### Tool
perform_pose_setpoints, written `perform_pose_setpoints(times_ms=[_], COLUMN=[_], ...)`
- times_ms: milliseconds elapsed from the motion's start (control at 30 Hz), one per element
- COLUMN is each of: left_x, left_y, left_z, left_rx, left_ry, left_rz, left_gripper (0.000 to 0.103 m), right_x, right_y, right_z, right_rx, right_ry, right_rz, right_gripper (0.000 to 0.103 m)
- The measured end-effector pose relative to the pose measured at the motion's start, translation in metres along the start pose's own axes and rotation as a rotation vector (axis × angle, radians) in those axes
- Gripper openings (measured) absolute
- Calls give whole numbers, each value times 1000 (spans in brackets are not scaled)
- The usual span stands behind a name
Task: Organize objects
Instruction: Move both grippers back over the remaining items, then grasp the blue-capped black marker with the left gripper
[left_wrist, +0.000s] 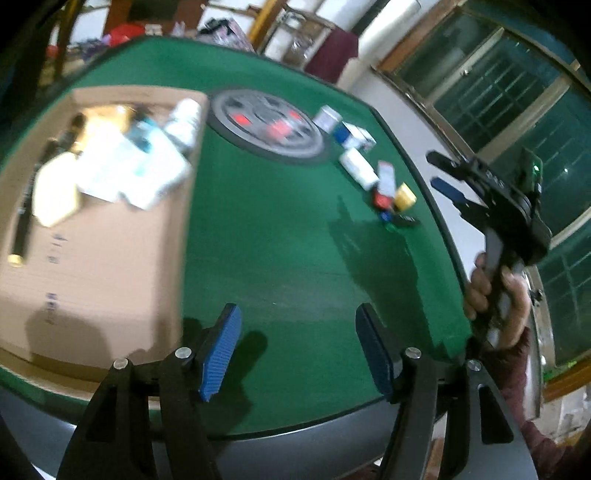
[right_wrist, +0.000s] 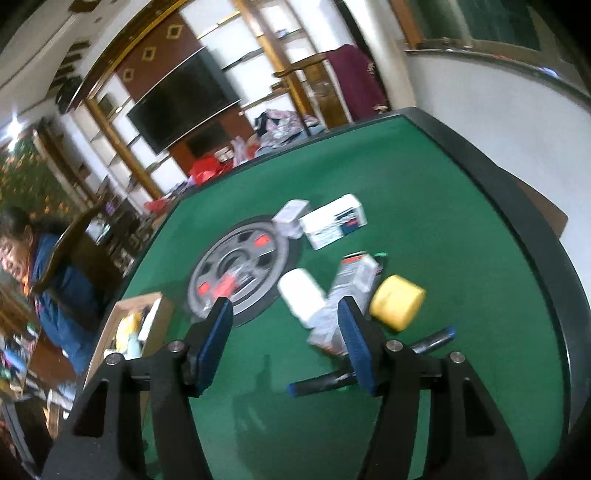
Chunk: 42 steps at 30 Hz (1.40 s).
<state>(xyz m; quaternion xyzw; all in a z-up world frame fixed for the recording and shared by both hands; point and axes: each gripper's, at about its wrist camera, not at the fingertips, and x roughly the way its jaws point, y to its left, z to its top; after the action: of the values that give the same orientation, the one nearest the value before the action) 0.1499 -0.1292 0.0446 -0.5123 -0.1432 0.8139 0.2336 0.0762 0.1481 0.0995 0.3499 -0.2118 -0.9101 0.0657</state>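
A cardboard box (left_wrist: 92, 280) lies at the left of the green table (left_wrist: 277, 240) and holds several items: a white bottle (left_wrist: 183, 122), white cartons and a dark pen. Loose items sit at the table's right: a white bottle (right_wrist: 301, 295), a yellow roll (right_wrist: 397, 301), a grey packet (right_wrist: 351, 284), a white-and-blue carton (right_wrist: 334, 219) and a dark pen (right_wrist: 325, 382). My left gripper (left_wrist: 295, 350) is open and empty over the near table edge. My right gripper (right_wrist: 286, 345) is open and empty, just short of the loose items; it also shows in the left wrist view (left_wrist: 443, 173).
A round grey panel with red marks (left_wrist: 267, 123) is set in the table's middle. A small grey-white box (right_wrist: 291, 216) lies beside it. A person (right_wrist: 44, 280) sits beyond the table's left side. Shelves, a TV and windows surround the table.
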Motion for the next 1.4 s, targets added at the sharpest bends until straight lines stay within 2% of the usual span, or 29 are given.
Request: perform_pose_setpoints(times_ms=[100,300,433,633,867,933,1000,1100,1200,1267,1300,1400], left_x=[8,15,40,93,159,177,186,198,204,203,202,195], left_y=[-19,-57,-103,-171,-226,-229,-228,-222,-218,-216,-216,-214], left_z=[0,7,14,33,46,50,55,67,72,75,75,76], left_rx=[34,155,344,607,857,889,917,885,894,876,868,837], left_ry=[23,1,-21,-64,-12,36,35,92,106,120,126,120], left_rz=[22,85,112,133,154,150,168,150,138,120,108,107], left_gripper=[59,59,59,58,58,54,51,40,36,28,13,11], right_x=[2,15,16,-8,-18,-20,-20,-18,-13,-11,-10,-7], right_y=[-22,-68,-99,-123,-150,-154,-157,-157,-154,-153,-153,-153], right_z=[8,14,9,12,14,15,16,17,17,18,18,17], right_rx=[37,121,214,288,412,433,446,456,449,442,438,429], right_ry=[-13,-14,3,-69,-97,-105,-111,-103,-89,-82,-79,-69], right_rz=[-20,-56,-32,-33,0,5,4,8,10,7,3,-8], right_gripper=[58,58,58,58,58,58,58,59,59,59,59,59])
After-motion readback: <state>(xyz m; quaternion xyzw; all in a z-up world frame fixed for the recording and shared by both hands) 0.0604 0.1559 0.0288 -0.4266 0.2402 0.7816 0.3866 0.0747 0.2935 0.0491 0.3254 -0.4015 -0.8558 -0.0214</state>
